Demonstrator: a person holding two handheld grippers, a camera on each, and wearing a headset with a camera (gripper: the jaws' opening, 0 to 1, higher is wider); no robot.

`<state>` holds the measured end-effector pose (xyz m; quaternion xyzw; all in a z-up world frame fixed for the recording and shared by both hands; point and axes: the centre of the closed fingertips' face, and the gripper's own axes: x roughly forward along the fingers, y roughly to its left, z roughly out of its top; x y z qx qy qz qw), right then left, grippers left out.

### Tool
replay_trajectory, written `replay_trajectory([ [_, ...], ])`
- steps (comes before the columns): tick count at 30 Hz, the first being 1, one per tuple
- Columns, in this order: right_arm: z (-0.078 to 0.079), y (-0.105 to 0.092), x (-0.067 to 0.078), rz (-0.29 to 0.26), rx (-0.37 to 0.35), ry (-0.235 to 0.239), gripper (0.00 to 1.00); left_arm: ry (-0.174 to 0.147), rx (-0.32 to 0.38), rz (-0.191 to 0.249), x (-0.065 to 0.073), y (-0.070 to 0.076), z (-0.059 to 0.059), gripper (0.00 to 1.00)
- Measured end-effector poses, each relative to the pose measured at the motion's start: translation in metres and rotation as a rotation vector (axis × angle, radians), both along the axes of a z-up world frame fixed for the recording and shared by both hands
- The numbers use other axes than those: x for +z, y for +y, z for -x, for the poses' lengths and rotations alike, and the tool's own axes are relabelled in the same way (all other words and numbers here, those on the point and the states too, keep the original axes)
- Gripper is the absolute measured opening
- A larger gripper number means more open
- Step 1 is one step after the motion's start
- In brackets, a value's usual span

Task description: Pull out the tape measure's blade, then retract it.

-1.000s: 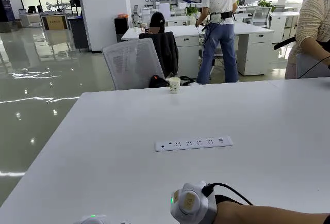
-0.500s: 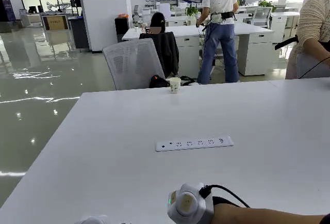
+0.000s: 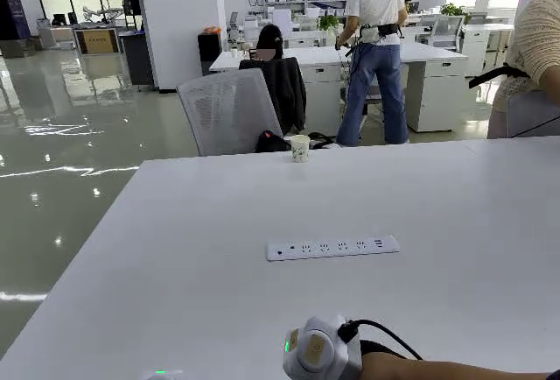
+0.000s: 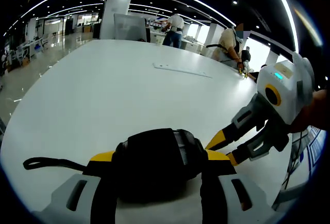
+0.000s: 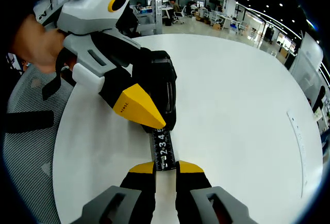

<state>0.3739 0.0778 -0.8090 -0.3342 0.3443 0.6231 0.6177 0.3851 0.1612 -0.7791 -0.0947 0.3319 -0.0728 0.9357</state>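
Down in the lower middle of the left gripper view, we see the left gripper [image 4: 160, 158] clamped on the tape measure [image 4: 154, 144]. Its two yellow-tipped jaws press against either side of the black case. A black strap [image 4: 46, 164] trails from the case toward the lower left, over the white table [image 4: 103, 95]. We cannot tell whether the case rests on the table or hangs just above it. From the right edge of that frame the right gripper [image 4: 223, 150] reaches in, its yellow tips low and just beside the case's right side.

In the right gripper view, the right gripper's own jaws rise from the bottom, drawn almost together with the end of the blade [image 5: 163, 146] nipped between their yellow tips. The blade runs a short way straight up the frame from those tips to the mouth of the case, and we can read the figures 2 to 5 on it. The case sits left of centre. The left gripper comes down from the upper left, with one yellow tip lying across the case's near side. A hand [image 5: 33, 41] at the left edge holds that gripper.

In the head view, a power strip [image 3: 332, 248] lies flat on the table a little below centre. A paper cup [image 3: 300, 147] stands at the table's far edge, and a grey mesh chair [image 3: 226, 113] is just behind it to the left. A person [image 3: 372, 38] stands at a desk in the upper right. Along the bottom edge a forearm [image 3: 437, 368] enters from the right.
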Motion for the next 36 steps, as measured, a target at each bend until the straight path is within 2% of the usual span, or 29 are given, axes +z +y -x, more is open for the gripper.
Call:
replay_trajectory([
  [24,0.002,0.012,0.000,-0.023,-0.011,0.011,0.11,0.002,0.000,0.007,0.000,0.001,0.000,0.60],
  [36,0.005,0.028,0.001,-0.049,-0.009,0.011,0.11,0.003,0.000,0.011,0.001,0.001,0.001,0.60],
])
